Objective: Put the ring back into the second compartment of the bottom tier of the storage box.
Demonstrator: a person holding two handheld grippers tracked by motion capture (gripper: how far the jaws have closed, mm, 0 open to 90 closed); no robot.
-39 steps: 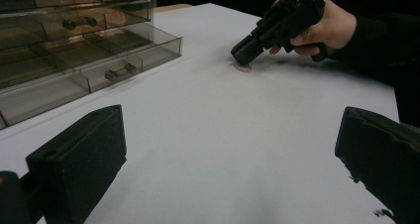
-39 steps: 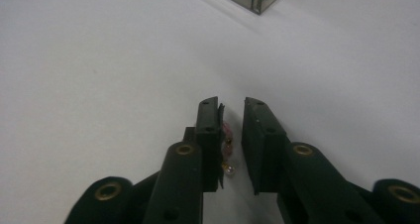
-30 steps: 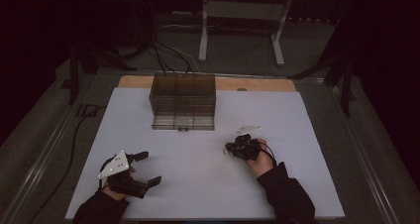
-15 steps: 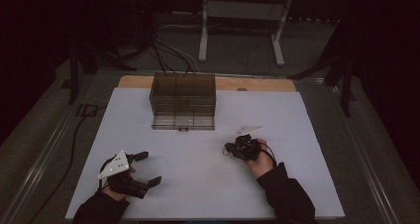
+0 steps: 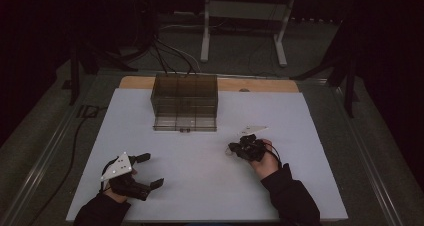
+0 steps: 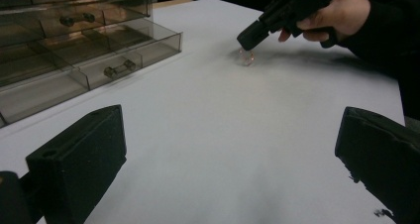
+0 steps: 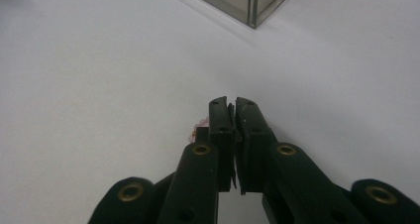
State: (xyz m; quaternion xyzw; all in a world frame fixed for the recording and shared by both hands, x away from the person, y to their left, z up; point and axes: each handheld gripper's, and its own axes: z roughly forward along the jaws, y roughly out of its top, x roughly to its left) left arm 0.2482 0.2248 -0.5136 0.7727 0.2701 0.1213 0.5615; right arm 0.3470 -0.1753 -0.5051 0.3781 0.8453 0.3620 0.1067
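Observation:
A small clear, pinkish bead-like object (image 6: 246, 57) lies on the white table top. My right gripper (image 5: 232, 147) is shut, its tip resting on the table right beside that object. In the right gripper view the jaws (image 7: 232, 104) are pressed together and the pinkish object (image 7: 200, 126) peeks out at the left of the left jaw, not between them. My left gripper (image 5: 151, 170) stands open near the front left of the table, with nothing between its jaws (image 6: 233, 159). The right gripper (image 6: 257, 28) shows ahead of it, held by a hand.
A smoky transparent drawer cabinet (image 5: 185, 102) stands at the back middle of the white table (image 5: 210, 186). Its lowest drawer (image 6: 119, 60) sticks out a little, and its corner (image 7: 250, 1) lies ahead of the right gripper. Dark floor and stands surround the table.

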